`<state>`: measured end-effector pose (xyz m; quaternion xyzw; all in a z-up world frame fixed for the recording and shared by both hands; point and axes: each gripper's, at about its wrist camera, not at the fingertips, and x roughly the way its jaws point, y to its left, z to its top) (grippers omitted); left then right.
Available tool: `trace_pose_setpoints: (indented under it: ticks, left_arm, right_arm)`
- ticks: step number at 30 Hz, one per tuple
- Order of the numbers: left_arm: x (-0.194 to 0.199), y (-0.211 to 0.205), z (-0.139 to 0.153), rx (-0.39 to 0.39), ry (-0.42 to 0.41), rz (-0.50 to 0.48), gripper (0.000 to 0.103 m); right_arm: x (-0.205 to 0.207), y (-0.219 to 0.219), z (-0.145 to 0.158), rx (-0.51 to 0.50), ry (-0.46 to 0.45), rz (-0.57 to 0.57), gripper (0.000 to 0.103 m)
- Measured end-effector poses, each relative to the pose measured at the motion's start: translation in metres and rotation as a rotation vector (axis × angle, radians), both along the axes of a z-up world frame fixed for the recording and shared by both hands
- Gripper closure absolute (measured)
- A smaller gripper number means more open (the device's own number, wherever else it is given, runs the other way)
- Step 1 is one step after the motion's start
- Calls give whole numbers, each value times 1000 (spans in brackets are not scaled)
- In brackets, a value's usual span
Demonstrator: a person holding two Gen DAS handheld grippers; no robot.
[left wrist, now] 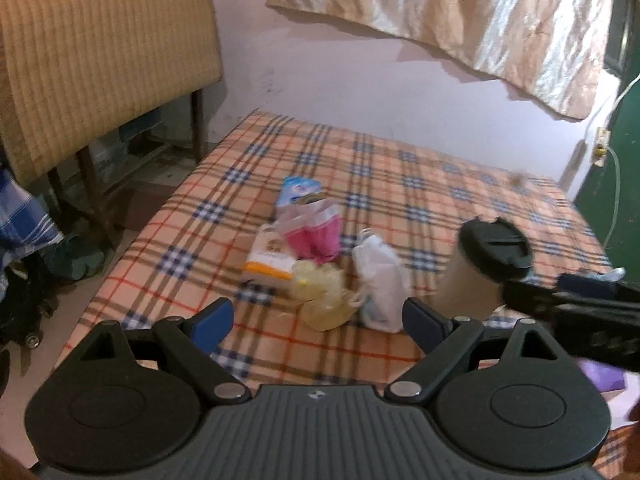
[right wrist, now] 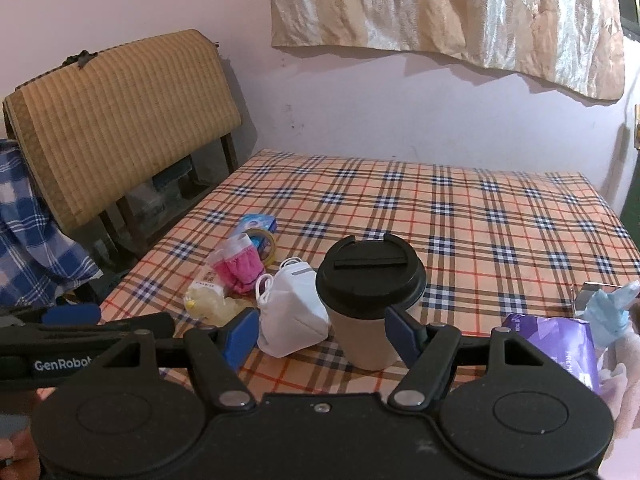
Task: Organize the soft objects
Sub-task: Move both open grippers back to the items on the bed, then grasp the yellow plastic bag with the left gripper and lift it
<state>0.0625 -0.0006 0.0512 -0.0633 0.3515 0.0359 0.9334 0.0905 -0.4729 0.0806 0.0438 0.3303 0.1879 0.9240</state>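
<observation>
Pink wall (right wrist: 400,112) filled the top of both views, with a crumpled beige cloth (right wrist: 440,12) hung at upper right and a woven-mat chair back (right wrist: 120,120) at upper left. Below it lay the plaid bedcover (right wrist: 460,216), orange with blue checks, which carried everything.

I saw the left gripper (left wrist: 318,322) with its jaws standing wide apart and nothing between the blue pads (left wrist: 212,320). Past its tips, at frame centre, sat the cluster of soft things: a white face mask (left wrist: 380,280), a pale yellow crumpled item (left wrist: 320,292) touching it on the left, and a pink knitted piece (left wrist: 316,240) behind those. An orange-and-white packet (left wrist: 266,258) lay just beside the pink piece, a light blue packet (left wrist: 296,192) further back. This view was blurred, so I read no labels.

I saw the right gripper (right wrist: 322,338) parted too. A paper cup (right wrist: 370,304) with a black lid stood in front of its fingertips, toward the right finger; I could not tell whether the pad touched it. In the right wrist view the white face mask sat just left of the cup, the pink piece and yellow item further left, and a tape roll (right wrist: 264,242) behind them. At lower right of that frame lay a purple packet (right wrist: 560,340) with a pale blue glove (right wrist: 612,312) beside it. The left tool crossed the lower left edge.
</observation>
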Motion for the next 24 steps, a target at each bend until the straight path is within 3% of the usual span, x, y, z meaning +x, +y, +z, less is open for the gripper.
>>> trace_pose_setpoints:
  ticks: [11, 15, 20, 23, 24]
  left_arm:
    - [25, 35, -40, -40, 84, 77, 9]
    - [44, 26, -50, -65, 90, 52, 9]
    - [71, 8, -69, -37, 104, 29, 10]
    - [83, 4, -77, -52, 105, 24, 15]
    - [86, 3, -80, -59, 105, 20, 22]
  right_arm:
    - [-1, -1, -9, 22, 2, 26, 21]
    - [-1, -3, -9, 29, -2, 26, 21]
    - [-1, -8, -7, 33, -10, 16, 21]
    - [1, -10, -9, 27, -8, 8, 21]
    - [1, -11, -9, 28, -5, 7, 21]
